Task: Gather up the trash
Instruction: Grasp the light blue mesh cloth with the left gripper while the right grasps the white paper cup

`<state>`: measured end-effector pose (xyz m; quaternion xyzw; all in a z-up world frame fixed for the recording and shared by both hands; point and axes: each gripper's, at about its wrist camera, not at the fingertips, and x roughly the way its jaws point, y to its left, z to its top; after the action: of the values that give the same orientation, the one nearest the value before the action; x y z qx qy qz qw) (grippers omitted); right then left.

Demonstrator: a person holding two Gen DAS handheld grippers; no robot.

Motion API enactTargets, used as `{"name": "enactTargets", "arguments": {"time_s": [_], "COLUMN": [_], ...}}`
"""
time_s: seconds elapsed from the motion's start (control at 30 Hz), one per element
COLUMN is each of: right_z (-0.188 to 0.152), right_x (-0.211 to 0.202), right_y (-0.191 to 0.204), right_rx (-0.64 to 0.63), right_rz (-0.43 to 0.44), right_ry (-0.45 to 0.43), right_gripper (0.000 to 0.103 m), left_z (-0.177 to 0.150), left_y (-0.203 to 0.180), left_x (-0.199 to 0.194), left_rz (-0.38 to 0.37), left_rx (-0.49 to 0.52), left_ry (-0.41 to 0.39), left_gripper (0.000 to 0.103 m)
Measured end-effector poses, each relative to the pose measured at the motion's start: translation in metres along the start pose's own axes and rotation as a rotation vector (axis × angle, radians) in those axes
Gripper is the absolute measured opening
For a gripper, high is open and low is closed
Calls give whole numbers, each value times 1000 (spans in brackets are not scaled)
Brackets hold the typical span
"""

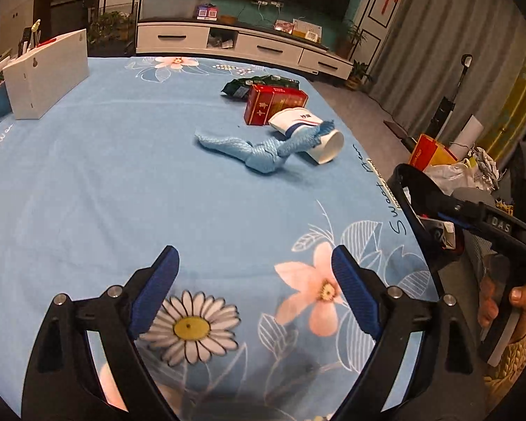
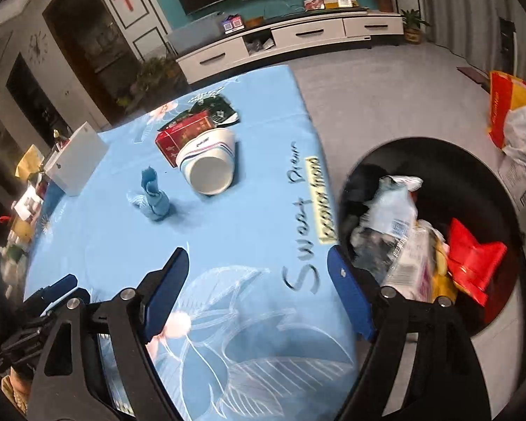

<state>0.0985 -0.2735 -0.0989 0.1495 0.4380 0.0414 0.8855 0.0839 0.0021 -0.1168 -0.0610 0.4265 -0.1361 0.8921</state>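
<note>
On the blue flowered tablecloth lie a white paper cup [image 1: 310, 133] on its side, a red box [image 1: 271, 103], a dark green wrapper [image 1: 259, 84] and a twisted blue cloth [image 1: 259, 149]. The right wrist view shows the same cup [image 2: 210, 163], red box [image 2: 182, 135], green wrapper [image 2: 215, 107] and cloth [image 2: 154, 194]. My left gripper [image 1: 254, 287] is open and empty over the near part of the table. My right gripper [image 2: 257, 291] is open and empty at the table's right edge, beside a black trash bin [image 2: 508, 210] holding several wrappers.
A white box [image 1: 47, 72] stands at the table's far left. The right gripper and hand show at the left wrist view's right edge [image 1: 473, 224]. Bags [image 2: 508, 105] lie on the floor beyond the bin. A TV cabinet [image 1: 242, 45] stands behind the table.
</note>
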Motion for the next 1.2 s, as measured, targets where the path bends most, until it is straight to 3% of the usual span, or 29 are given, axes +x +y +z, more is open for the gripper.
{"name": "enactTargets", "arguments": {"time_s": [0.33, 0.67, 0.73, 0.8, 0.97, 1.07, 1.2], "right_z": [47, 75, 79, 83, 85, 87, 84], "right_x": [61, 124, 133, 142, 149, 155, 151], "right_y": [22, 47, 51, 56, 65, 68, 68], "right_rx": [-35, -178, -200, -216, -236, -242, -241], "right_rz": [1, -10, -16, -17, -4, -26, -17], "right_ry": [38, 94, 102, 120, 124, 117, 99], "right_gripper": [80, 81, 83, 83, 83, 83, 70], "left_z": [44, 79, 84, 87, 88, 89, 87], "left_y": [-6, -36, -36, -34, -24, -16, -4], "left_x": [42, 103, 117, 128, 137, 133, 125], "left_rz": [-51, -77, -75, -86, -75, -100, -119], "left_rx": [126, 309, 309, 295, 276, 228, 150], "left_ry": [-22, -2, 21, 43, 55, 54, 61], "left_gripper": [89, 87, 80, 63, 42, 37, 37]}}
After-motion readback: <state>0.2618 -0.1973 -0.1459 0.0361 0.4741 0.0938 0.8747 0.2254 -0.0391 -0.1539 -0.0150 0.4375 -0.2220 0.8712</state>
